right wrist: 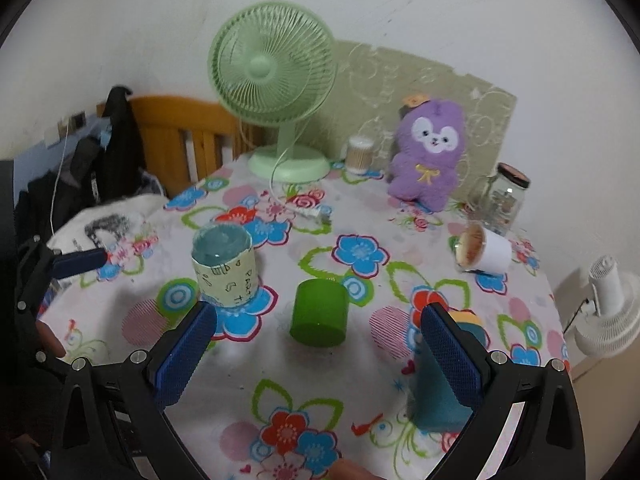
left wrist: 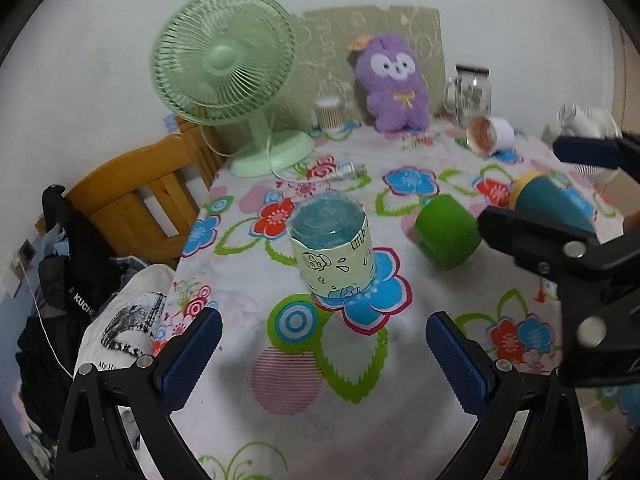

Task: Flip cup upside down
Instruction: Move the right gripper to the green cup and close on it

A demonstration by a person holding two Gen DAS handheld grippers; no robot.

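A blue glass cup with a pale green paper sleeve [left wrist: 334,250] stands upside down on the flowered tablecloth [left wrist: 312,360]; it also shows in the right wrist view [right wrist: 224,268]. A green plastic cup [left wrist: 446,232] [right wrist: 319,312] stands upside down beside it. A teal cup with a yellow rim [left wrist: 552,204] [right wrist: 440,384] lies on its side at the right. My left gripper [left wrist: 324,352] is open and empty, just short of the blue cup. My right gripper [right wrist: 316,352] is open and empty, just behind the green cup, its right finger in front of the teal cup.
A green desk fan [right wrist: 276,80], a cotton-swab jar [right wrist: 359,154], a purple plush toy [right wrist: 430,152] and a glass jar [right wrist: 502,202] stand at the back. A white paper cup [right wrist: 482,250] lies tipped at the right. A wooden chair [left wrist: 148,196] with clothes is left.
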